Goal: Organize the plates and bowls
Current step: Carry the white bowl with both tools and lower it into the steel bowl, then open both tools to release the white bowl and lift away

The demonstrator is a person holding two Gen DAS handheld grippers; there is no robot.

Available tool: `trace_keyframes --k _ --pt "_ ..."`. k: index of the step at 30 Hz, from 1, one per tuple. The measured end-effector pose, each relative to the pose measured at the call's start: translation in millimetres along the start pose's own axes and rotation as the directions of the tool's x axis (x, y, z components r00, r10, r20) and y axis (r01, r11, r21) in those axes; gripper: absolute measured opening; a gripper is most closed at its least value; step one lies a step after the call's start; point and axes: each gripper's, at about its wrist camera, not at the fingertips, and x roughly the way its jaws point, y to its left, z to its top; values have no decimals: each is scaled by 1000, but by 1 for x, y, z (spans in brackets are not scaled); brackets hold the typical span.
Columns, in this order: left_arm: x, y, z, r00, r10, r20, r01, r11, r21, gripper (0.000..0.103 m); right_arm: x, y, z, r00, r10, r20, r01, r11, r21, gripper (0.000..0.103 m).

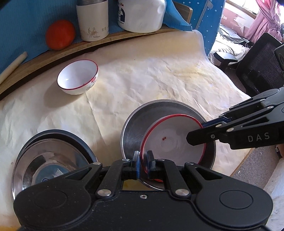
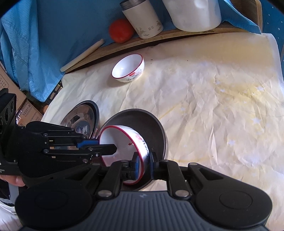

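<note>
A white bowl with a red rim (image 1: 174, 140) (image 2: 122, 140) sits tilted inside a steel plate (image 1: 140, 122) (image 2: 152, 122). My left gripper (image 1: 143, 159) (image 2: 106, 144) is shut on the bowl's near rim. My right gripper (image 2: 144, 162) (image 1: 197, 131) is shut on the opposite rim. A second red-rimmed white bowl (image 1: 78, 76) (image 2: 128, 68) stands alone farther back. A stack of steel plates (image 1: 51, 156) (image 2: 81, 117) lies to the left.
The table is covered with creased cream paper (image 1: 159, 76). A wooden ledge at the back holds an orange fruit (image 1: 60, 34), a white canister (image 1: 93, 19) and a white jug (image 1: 142, 14). A black chair (image 1: 257, 67) stands off the right edge.
</note>
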Motion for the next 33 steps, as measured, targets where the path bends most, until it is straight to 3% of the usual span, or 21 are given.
trace_keyframes --k 13,33 --pt "2 3 1 1000 -8 2 8 1000 -6 8 -2 0 5 1000 -2 16 2 1000 -8 21" --pt "3 10 7 1000 -21 5 21 999 -33 13 1 -4 12 1000 4 28 -4 1000 1 21"
